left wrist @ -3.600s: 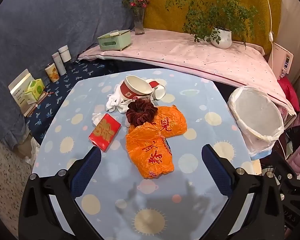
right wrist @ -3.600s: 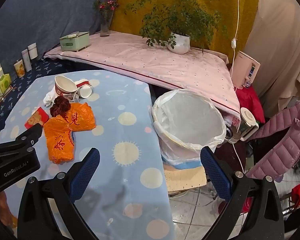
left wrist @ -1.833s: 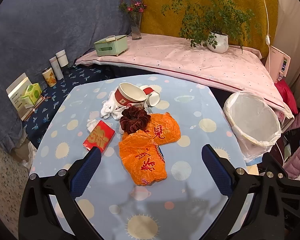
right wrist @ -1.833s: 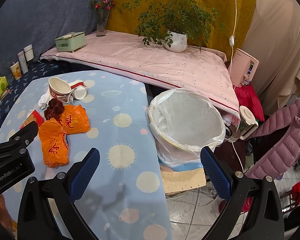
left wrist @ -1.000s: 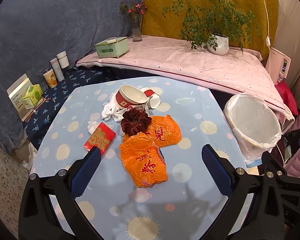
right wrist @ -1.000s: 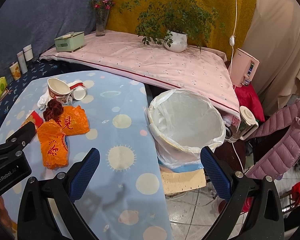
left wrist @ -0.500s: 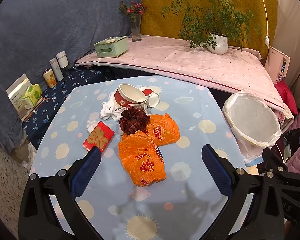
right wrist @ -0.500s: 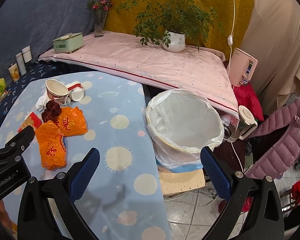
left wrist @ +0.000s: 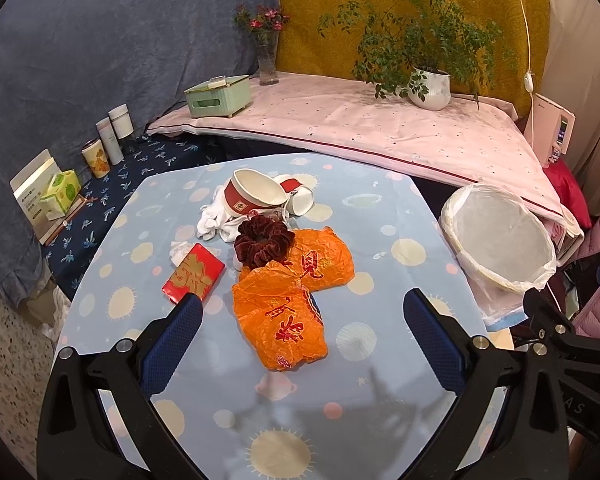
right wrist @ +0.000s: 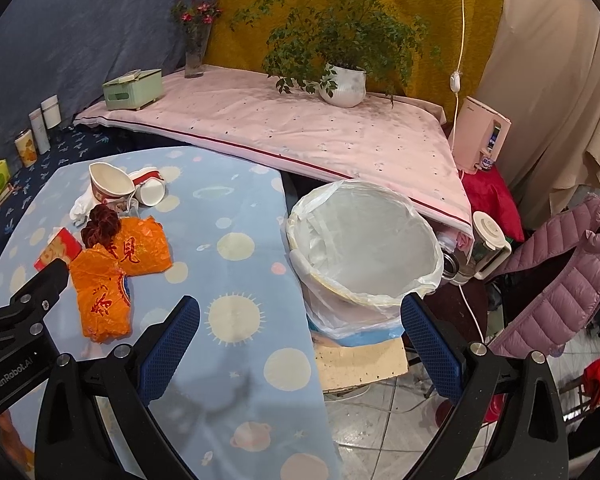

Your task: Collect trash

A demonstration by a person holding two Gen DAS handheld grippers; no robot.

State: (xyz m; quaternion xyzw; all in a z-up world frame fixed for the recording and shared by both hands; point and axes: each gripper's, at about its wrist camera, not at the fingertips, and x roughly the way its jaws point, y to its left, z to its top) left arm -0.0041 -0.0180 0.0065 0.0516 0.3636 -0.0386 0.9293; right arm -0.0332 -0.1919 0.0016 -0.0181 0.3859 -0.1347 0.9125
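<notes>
Here the left gripper [left wrist: 300, 336] hangs above the table [left wrist: 380, 208] with its jaws spread wide and nothing between them, nearest the closer orange bag [left wrist: 282, 316]. A second orange bag [left wrist: 320, 258] overlaps it behind, with a dark red scrunchie [left wrist: 262, 238] on top; a red packet [left wrist: 193, 278] lies to the left. Paper bowl [left wrist: 254, 196], cup [left wrist: 298, 196] and what looks like crumpled white tissue [left wrist: 214, 220] sit farther back. The right gripper [right wrist: 300, 332] is likewise wide apart and empty, over the table edge just beside the lined bin [right wrist: 364, 252].
</notes>
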